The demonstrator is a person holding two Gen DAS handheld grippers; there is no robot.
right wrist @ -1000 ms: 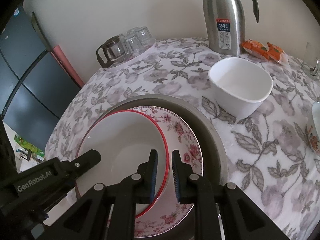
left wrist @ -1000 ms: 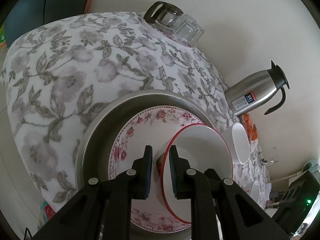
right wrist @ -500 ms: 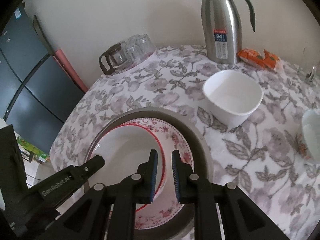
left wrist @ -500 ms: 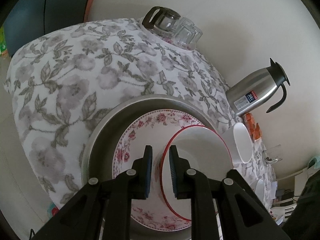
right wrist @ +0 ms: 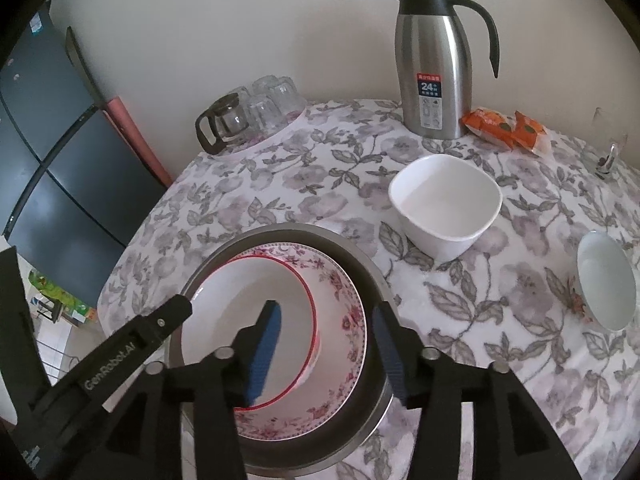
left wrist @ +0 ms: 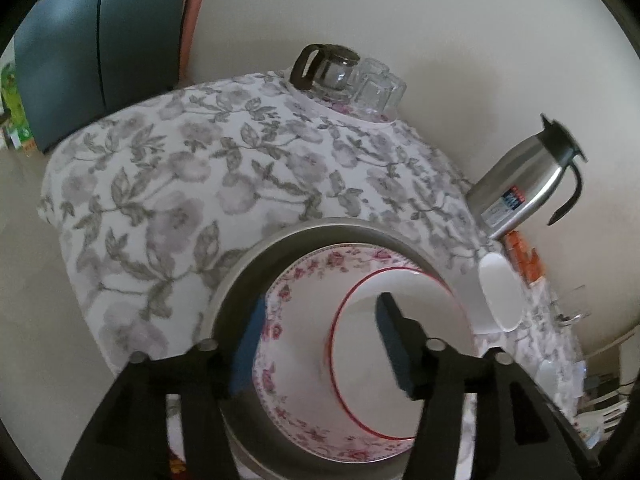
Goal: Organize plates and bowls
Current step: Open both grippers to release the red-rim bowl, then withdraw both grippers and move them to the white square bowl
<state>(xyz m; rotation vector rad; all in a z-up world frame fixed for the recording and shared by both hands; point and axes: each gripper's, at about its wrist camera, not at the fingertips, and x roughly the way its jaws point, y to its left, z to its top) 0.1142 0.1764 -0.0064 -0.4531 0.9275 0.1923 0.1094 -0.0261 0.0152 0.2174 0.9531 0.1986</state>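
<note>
Hiding plate (right wrist: 344, 320) edge, right tool (right wrist: 326, 344) blurred

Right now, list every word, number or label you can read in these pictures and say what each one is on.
"GenRobot.AI": white letters on the left hand-held gripper, seen from the right wrist view.
"24": large number on the dark label of the steel jug.
Rest of that label: red strip and small icons, too small to read.
Orange snack packets: print too blurred to read.
</note>
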